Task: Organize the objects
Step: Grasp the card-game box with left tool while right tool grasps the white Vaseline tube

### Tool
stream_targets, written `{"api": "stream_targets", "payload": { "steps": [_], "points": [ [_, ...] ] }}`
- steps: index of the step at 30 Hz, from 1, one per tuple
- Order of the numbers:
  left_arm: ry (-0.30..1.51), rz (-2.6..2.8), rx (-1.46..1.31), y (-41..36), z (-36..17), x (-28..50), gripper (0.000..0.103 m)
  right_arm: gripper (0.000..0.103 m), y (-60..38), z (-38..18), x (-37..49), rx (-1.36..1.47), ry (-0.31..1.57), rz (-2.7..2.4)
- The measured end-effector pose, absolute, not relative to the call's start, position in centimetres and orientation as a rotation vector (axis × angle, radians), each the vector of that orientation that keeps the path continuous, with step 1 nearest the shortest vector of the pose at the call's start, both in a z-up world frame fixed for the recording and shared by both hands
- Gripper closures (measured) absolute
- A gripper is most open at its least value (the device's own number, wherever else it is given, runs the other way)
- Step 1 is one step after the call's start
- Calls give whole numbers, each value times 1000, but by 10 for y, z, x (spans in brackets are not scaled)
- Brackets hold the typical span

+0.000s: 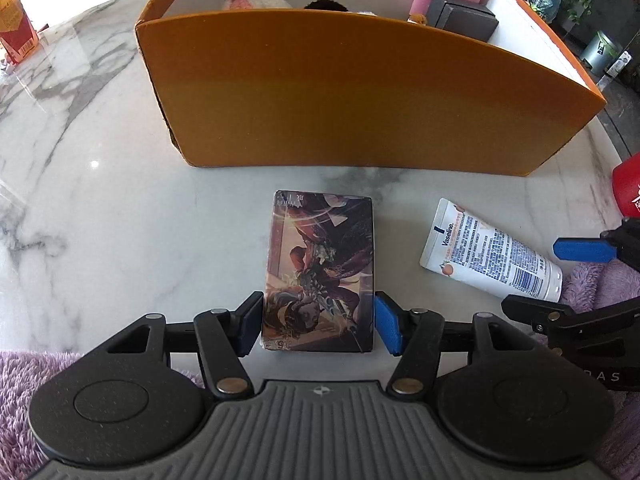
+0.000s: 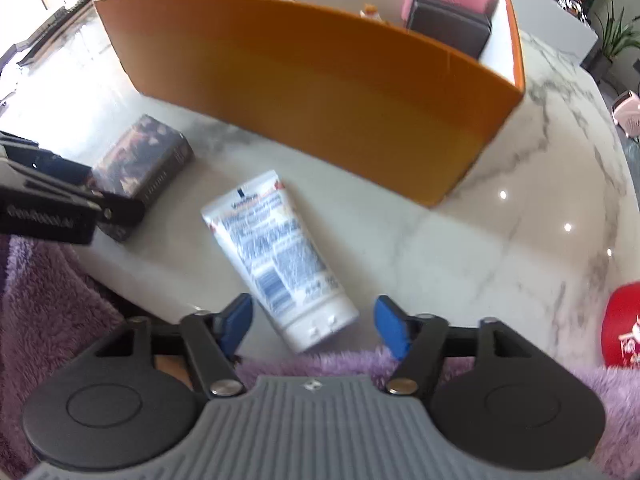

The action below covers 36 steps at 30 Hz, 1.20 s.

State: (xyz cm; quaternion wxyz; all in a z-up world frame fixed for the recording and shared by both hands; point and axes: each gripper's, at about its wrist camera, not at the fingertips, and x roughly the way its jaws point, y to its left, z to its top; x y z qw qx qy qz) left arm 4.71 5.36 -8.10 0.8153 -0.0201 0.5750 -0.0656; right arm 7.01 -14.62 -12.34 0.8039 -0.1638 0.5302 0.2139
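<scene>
One foil-wrapped illustrated card box (image 1: 319,270)

My tongs (image 1: 319,322) have blue pads on black arms. Table (image 1: 120,208) white marble, grey veins. Box (image 1: 360,92) orange outside, white inside. Card pack (image 1: 320,268) dark with brown-purple artwork. Tube (image 2: 276,256) white, blue print. Purple fuzzy cloth (image 2: 48,300).

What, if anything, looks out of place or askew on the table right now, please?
Two things lie loose outside the orange box: the card box flat on the marble between the left gripper pads, and the white tube lying askew on its side, cap toward the open right gripper. Nothing looks spilled or damaged.
</scene>
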Motion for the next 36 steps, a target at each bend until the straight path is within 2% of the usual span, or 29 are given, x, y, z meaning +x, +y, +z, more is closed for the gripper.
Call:
{"api": "stream_targets", "payload": {
  "steps": [9, 14, 22, 36],
  "points": [
    [1229, -135, -56, 55, -82, 48, 36, 26, -114, -125, 85, -443, 1098, 565],
    [1234, -136, -64, 56, -83, 49, 35, 38, -110, -133, 92, -427, 1135, 581],
    [1237, -134, -65, 55, -85, 49, 35, 50, -116, -127, 89, -417, 1138, 577],
    [1245, -134, -94, 61, -86, 44, 37, 51, -144, -86, 77, -313, 1065, 580]
  ]
}}
